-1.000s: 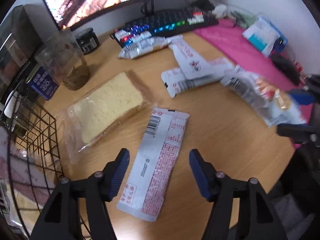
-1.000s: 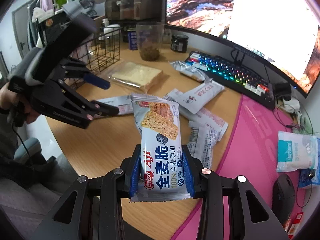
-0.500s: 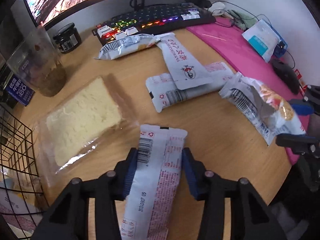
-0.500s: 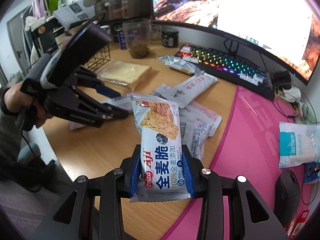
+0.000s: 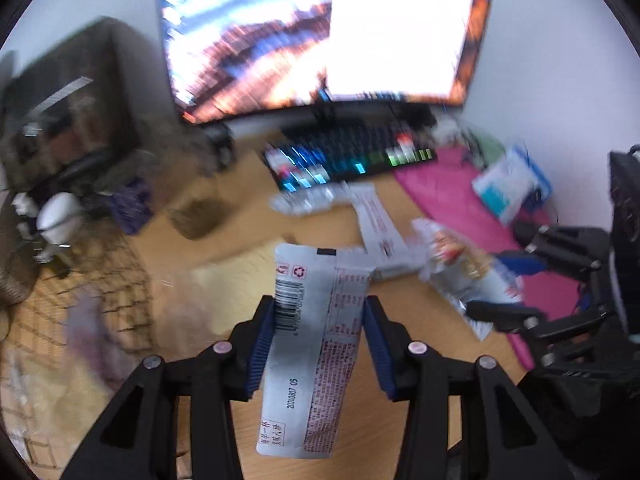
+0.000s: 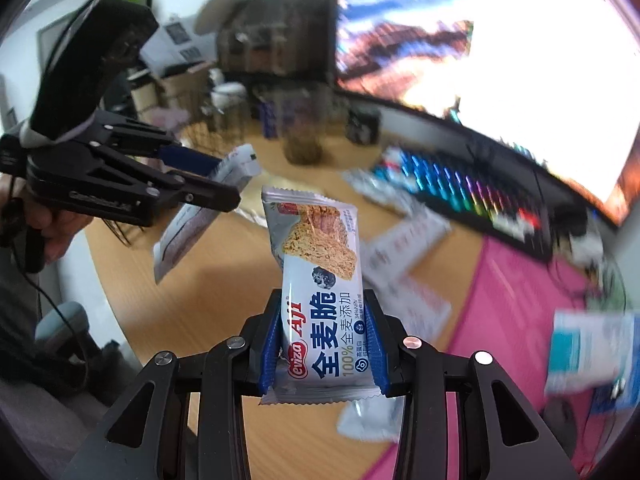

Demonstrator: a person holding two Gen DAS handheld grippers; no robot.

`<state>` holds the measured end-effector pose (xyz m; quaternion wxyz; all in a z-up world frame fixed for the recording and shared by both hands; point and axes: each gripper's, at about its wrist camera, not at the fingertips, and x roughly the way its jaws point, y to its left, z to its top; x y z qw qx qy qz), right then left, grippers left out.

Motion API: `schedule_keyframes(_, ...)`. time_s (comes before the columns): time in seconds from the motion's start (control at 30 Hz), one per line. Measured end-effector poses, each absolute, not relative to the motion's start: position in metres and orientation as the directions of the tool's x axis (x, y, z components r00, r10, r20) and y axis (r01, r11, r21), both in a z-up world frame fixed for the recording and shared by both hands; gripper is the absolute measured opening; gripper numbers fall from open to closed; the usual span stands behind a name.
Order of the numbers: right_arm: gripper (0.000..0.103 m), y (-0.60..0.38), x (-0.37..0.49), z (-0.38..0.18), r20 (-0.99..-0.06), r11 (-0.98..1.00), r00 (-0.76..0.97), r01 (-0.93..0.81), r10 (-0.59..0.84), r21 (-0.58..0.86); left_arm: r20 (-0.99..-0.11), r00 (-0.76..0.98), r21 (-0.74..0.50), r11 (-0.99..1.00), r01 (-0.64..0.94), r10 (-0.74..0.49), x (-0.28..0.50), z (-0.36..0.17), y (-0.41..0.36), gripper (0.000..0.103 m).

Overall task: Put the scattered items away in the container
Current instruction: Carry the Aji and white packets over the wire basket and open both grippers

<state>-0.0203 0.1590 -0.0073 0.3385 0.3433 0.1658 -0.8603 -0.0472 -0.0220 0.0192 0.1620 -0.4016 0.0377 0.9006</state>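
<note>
Both hands are loaded at once. The left claw has its blue pads pressed against the long edges of a flat white foil snack packet printed with red text and a barcode, gripping it about midway so that both ends stick out beyond the jaws. In the right wrist view that same packet hangs clear of the pale wooden surface, slanting down from the pads. A grip across the narrow width makes sense for something this thin and floppy: it cannot slide sideways, and the free end can go in first.

The right claw is closed partway on a glossy blue-and-white wholegrain crisp bar wrapper with a picture of the biscuit, clamped near its crimped lower seam so the packet stands upright in front of the camera.

The black wire mesh basket sits at the left edge of the surface — blurred, but its grid is readable, and it looks to be the container. I judge both packets are being carried toward it, the left one nearer.

Several white sachets lie loose near the black backlit keyboard, so there is more to collect — the task looks only partly done.
</note>
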Motion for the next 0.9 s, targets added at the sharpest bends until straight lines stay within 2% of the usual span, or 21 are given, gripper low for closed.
schedule_keyframes(0.17,0.039,0.096,-0.020,0.024,-0.638,-0.634,-0.530,0.769,-0.558,-0.085,-0.630,-0.745,-0.059,-0.970,-0.236,0.219,-0.017,0.077,-0.072,0.050)
schedule_keyframes(0.3,0.039,0.036,-0.018,0.051,-0.597,-0.545,-0.483,0.834,-0.641,-0.090,-0.579,-0.805,-0.054,-0.992,-0.115,0.125,0.003,0.104,-0.130,0.050)
schedule_keyframes(0.5,0.039,-0.062,-0.016,0.058,-0.614,-0.416,-0.370,0.906,-0.697,-0.074,-0.616,-0.788,-0.090,-0.994,0.057,0.011,0.003,0.084,-0.210,0.050)
schedule_keyframes(0.77,0.039,-0.121,-0.018,0.033,-0.672,-0.395,-0.309,0.918,-0.673,-0.026,-0.660,-0.751,-0.154,-0.980,0.126,0.007,-0.005,0.047,-0.255,0.051)
schedule_keyframes(0.8,0.039,-0.120,-0.020,0.031,-0.675,-0.398,-0.307,0.917,-0.671,-0.022,-0.662,-0.750,-0.158,-0.978,0.133,0.005,-0.004,0.045,-0.257,0.055)
schedule_keyframes(0.83,0.041,-0.119,-0.021,0.030,-0.677,-0.398,-0.305,0.917,-0.670,-0.020,-0.662,-0.749,-0.160,-0.977,0.144,-0.002,-0.003,0.044,-0.258,0.065)
schedule_keyframes(0.9,0.046,-0.120,-0.020,0.029,-0.674,-0.400,-0.309,0.916,-0.671,-0.021,-0.665,-0.746,-0.160,-0.973,0.169,-0.021,0.000,0.045,-0.260,0.069)
